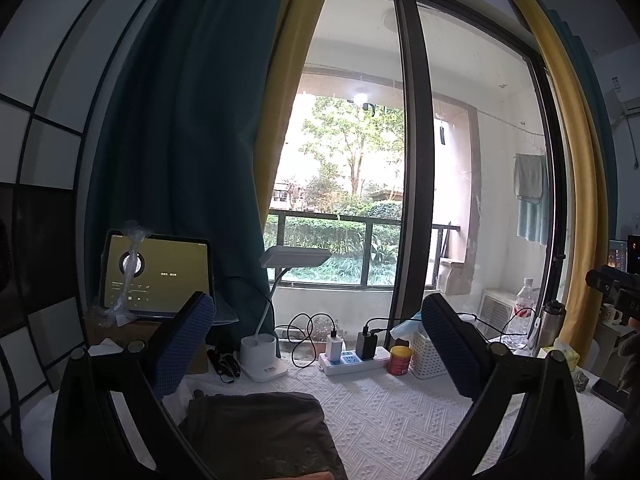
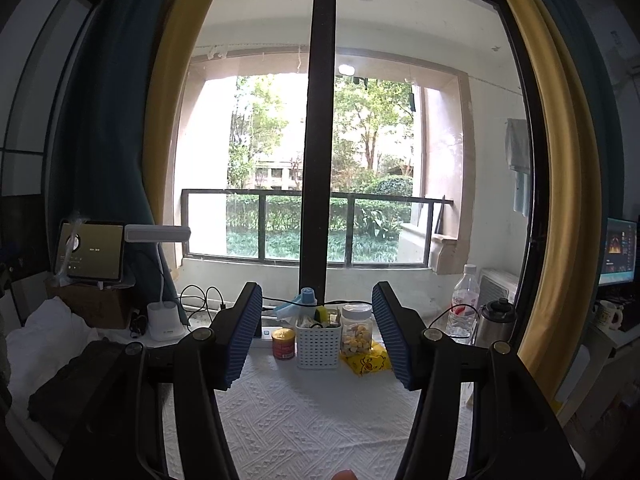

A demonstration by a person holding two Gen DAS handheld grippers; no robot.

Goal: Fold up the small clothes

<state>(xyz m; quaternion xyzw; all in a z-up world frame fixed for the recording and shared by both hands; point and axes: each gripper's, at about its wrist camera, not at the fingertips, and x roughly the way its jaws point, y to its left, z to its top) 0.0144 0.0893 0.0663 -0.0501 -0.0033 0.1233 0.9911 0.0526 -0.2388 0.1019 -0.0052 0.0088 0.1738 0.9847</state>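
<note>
Both claws, left (image 1: pixel 316 344) and right (image 2: pixel 317 338), spread, empty; far white basket (image 2: pixel 318 346) holds sundries; jar (image 2: pixel 357 330) right of it holds yellow pieces.

Bare cloth (image 2: pixel 320 420) before basket (image 2: pixel 318 346)
</note>
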